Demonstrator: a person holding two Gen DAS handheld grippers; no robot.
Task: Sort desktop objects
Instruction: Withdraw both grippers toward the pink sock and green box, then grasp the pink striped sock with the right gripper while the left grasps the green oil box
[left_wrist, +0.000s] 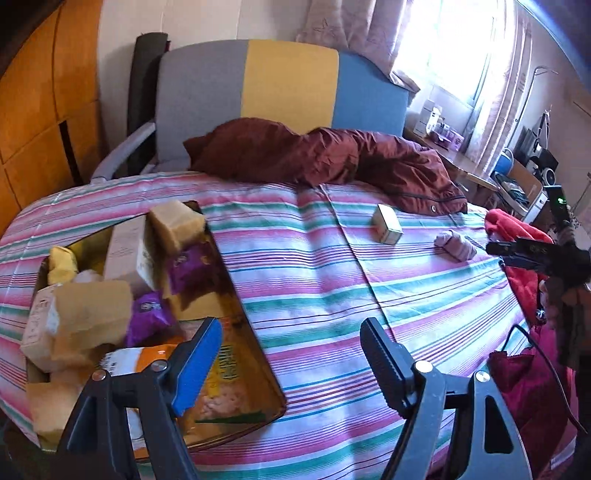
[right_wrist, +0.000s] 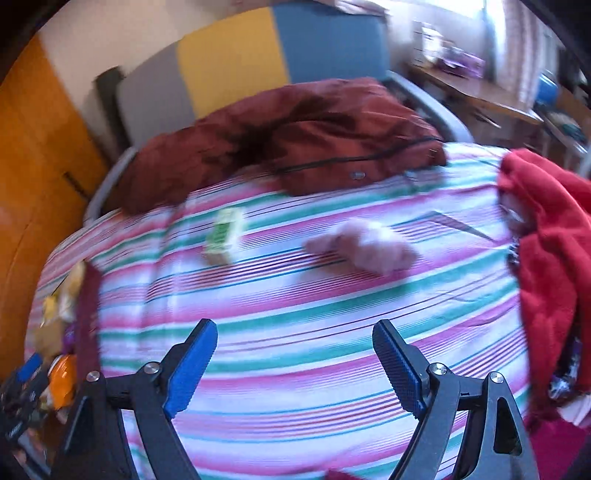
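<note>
A small white and green box (left_wrist: 386, 223) lies on the striped cloth (left_wrist: 332, 280), with a pink rolled sock (left_wrist: 455, 246) to its right. Both show blurred in the right wrist view, the box (right_wrist: 224, 236) and the sock (right_wrist: 364, 246). My left gripper (left_wrist: 291, 362) is open and empty, just right of a gold tray (left_wrist: 255, 354) filled with boxes and snack packets. My right gripper (right_wrist: 295, 363) is open and empty over the cloth, well short of the sock. It also shows at the right edge of the left wrist view (left_wrist: 524, 254).
A dark red jacket (left_wrist: 332, 155) lies across the far side of the cloth. Red clothing (right_wrist: 546, 251) is piled at the right. A grey, yellow and blue chair back (left_wrist: 288, 81) stands behind. A cluttered desk (left_wrist: 461, 155) is at the far right.
</note>
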